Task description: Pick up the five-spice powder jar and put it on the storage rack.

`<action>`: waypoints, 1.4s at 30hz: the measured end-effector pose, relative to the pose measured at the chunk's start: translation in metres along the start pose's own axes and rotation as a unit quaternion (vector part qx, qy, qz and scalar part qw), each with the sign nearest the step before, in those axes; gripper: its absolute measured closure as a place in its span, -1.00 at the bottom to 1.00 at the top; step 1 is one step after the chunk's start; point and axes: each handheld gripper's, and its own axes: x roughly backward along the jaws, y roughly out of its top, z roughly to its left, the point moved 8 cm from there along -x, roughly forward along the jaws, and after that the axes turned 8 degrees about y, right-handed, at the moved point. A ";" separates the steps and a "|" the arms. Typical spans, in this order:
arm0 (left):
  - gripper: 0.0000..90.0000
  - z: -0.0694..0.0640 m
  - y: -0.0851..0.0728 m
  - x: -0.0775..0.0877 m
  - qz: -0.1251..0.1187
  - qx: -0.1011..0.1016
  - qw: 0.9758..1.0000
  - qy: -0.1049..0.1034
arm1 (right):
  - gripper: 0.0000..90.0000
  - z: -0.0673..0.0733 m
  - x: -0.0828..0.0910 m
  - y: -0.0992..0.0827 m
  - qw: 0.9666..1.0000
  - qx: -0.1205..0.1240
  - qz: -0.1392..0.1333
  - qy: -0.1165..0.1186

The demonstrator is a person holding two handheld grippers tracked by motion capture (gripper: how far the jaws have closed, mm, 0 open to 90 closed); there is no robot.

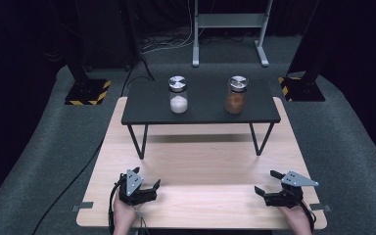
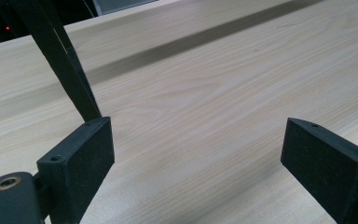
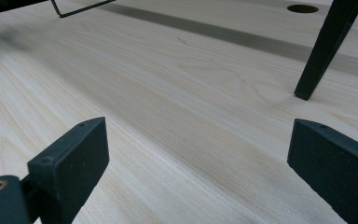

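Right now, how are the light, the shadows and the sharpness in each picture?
High view: the wooden table is bright, the room around it dark, and the black shelf casts a soft shadow band. Left gripper view: sharp near the left claw, softer far off. Right gripper view: the same around the right claw.

**Two jars on a black stand atop my wooden table**

I am looking down at a pale wooden table [image 1: 200,166] with visible grain, standing on grey carpeted floor [image 1: 352,147]. On the table's far half stands a low black stand [image 1: 200,110] on thin black legs, which rest directly on the wood. Its flat top carries two glass jars with metal lids, well apart. The jar of white powder [image 1: 178,95] stands upright left of centre. The jar of reddish-brown powder [image 1: 236,95] stands upright right of centre. The stand's shadow falls as a dark band across the wood beneath it.
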 end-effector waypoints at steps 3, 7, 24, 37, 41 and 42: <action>-0.80 0.000 0.000 0.000 0.001 0.000 1.000 0.000 | -0.91 0.000 0.000 0.000 1.000 -0.001 0.000 0.000; -0.80 0.000 0.000 0.000 0.001 0.000 1.000 -0.001 | -0.91 0.000 0.000 0.000 1.000 0.000 0.000 0.000; -0.80 0.001 0.001 -0.001 0.003 0.003 1.000 -0.001 | -0.91 0.000 0.000 0.000 1.000 -0.001 0.002 0.001; -0.80 0.001 0.001 -0.001 0.004 0.002 1.000 -0.002 | -0.91 0.000 -0.001 0.001 1.000 0.003 0.004 -0.001; -0.80 0.001 0.001 -0.001 0.005 0.001 1.000 -0.002 | -0.91 0.001 -0.001 0.001 1.000 0.003 0.004 -0.001; -0.80 0.001 0.001 -0.001 0.005 0.001 1.000 -0.002 | -0.91 0.001 -0.001 0.001 1.000 0.003 0.004 -0.001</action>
